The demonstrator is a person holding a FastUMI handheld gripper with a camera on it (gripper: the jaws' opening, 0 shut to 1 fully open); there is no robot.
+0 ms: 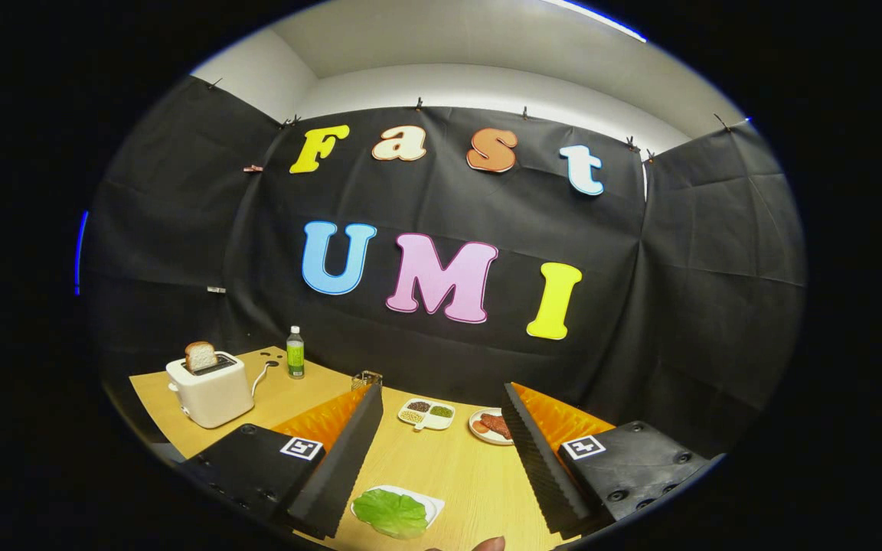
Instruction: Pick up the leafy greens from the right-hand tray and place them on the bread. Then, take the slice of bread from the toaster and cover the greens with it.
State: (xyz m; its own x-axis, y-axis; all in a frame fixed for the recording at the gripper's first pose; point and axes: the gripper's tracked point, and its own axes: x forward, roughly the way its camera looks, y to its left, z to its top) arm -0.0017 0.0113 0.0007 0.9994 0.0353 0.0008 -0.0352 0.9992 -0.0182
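Green leaf [391, 512] partly hidden by left finger; claw [441, 417] spread wide, empty.

Bottle [295, 352], seed dish [426, 414], meat plate [489, 426]

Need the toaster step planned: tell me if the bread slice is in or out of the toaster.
In: the bread slice stands upright in the toaster slot, top half protruding.

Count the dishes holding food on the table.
3. A plate with lettuce lies between the open jaws of the gripper; a divided dish and a plate of meat sit beyond. Others may be hidden.
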